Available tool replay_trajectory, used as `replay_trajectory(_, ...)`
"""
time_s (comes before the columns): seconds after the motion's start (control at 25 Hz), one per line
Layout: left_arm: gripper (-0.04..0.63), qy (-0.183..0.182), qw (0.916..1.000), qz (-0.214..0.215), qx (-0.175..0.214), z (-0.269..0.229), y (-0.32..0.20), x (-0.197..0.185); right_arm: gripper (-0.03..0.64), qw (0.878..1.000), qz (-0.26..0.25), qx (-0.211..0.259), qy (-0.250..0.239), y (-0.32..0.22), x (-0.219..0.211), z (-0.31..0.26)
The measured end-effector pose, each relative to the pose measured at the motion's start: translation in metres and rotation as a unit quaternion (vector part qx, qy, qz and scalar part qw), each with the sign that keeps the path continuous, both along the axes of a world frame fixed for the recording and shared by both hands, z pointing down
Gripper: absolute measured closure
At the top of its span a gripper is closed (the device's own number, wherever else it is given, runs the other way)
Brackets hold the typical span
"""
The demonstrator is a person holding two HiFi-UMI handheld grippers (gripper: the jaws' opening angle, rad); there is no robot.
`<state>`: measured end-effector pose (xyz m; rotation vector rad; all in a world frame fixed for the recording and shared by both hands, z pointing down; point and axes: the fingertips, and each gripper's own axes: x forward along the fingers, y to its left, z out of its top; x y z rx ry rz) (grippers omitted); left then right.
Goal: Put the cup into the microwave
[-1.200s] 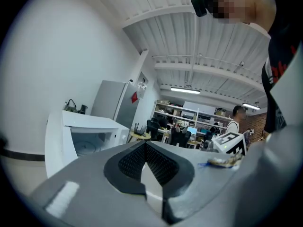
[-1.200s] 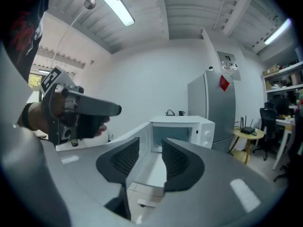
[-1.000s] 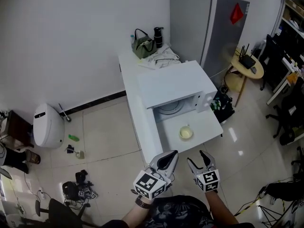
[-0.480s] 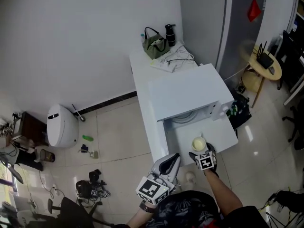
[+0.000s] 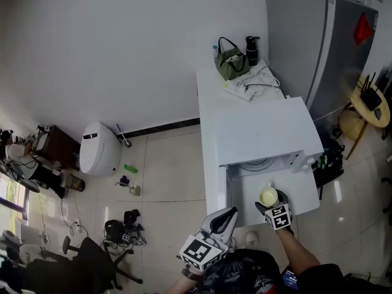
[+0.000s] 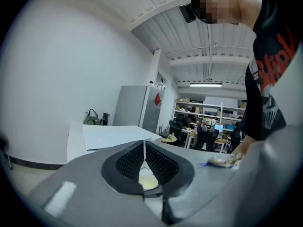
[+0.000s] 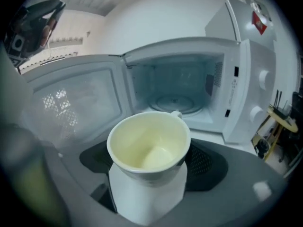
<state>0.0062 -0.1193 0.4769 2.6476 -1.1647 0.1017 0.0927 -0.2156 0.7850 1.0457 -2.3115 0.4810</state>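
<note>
Currently the cup is standing upright on the white surface just in front of the open microwave, in the lower right of the head view. The right gripper is reaching up to it from the bottom edge of the frame, and the cup is sitting between its fingers.

Seen from the right gripper view, the right gripper is pointing at the microwave, which is filling the upper half of the frame. The cup is taking up the centre, empty and pale yellow inside, with its small handle facing the oven. The dark fingers are lying spread wide, one on each side of the cup, and are closing in on it; they are not visibly squeezing it. Behind the cup the glass turntable is showing inside the oven, and the door is standing swung out at the left.

The left gripper is hanging at the bottom centre of the head view, beside the surface and apart from the cup. In the left gripper view, the left gripper is keeping its fingers pressed together with nothing between them.

At the far end of the surface, behind the microwave, a green bag and a black bottle are standing side by side.
</note>
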Motion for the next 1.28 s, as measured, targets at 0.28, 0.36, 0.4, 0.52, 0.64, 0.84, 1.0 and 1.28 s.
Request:
replay_trajectory(0.28, 0.594, -0.013, 0.997, -0.074, 0.017, -0.006, -0.003, -0.028, 0.179, 0.996, -0.012, 0.082, -0.018, -0.105, -0.035, -0.042)
replay_trajectory(0.36, 0.594, -0.019, 0.9958, -0.089, 0.016, -0.01, 0.0, -0.031, 0.179, 0.997, -0.007, 0.079, -0.012, -0.132, -0.038, -0.037)
replay_trajectory(0.4, 0.594, -0.022, 0.9953, -0.093, 0.013, -0.011, 0.0, -0.03, 0.179, 0.997, -0.002, 0.074, -0.008, -0.146, -0.038, -0.034)
replay_trajectory(0.52, 0.594, -0.03, 0.994, -0.103, 0.021, -0.012, -0.001, -0.033, 0.178, 0.998, 0.012, 0.066, -0.004, -0.184, -0.039, -0.02)
replay_trajectory(0.64, 0.594, -0.036, 0.9929, -0.113, 0.012, -0.005, 0.004, -0.04, 0.179, 0.998, 0.027, 0.056, -0.013, -0.199, -0.046, -0.013)
replay_trajectory(0.84, 0.594, -0.023, 0.9932, -0.114, 0.011, -0.005, 0.012, -0.047, 0.156, 0.996, 0.057, 0.046, -0.046, -0.205, -0.044, -0.012)
replay_trajectory(1.0, 0.594, -0.018, 0.9951, -0.096, 0.016, -0.008, 0.016, -0.051, 0.11, 0.995, 0.048, 0.042, -0.077, -0.166, -0.047, -0.031)
replay_trajectory(1.28, 0.594, 0.016, 0.999, -0.035, 0.024, -0.008, 0.024, -0.05, 0.552, 0.991, 0.002, 0.113, -0.069, -0.006, -0.019, -0.147)
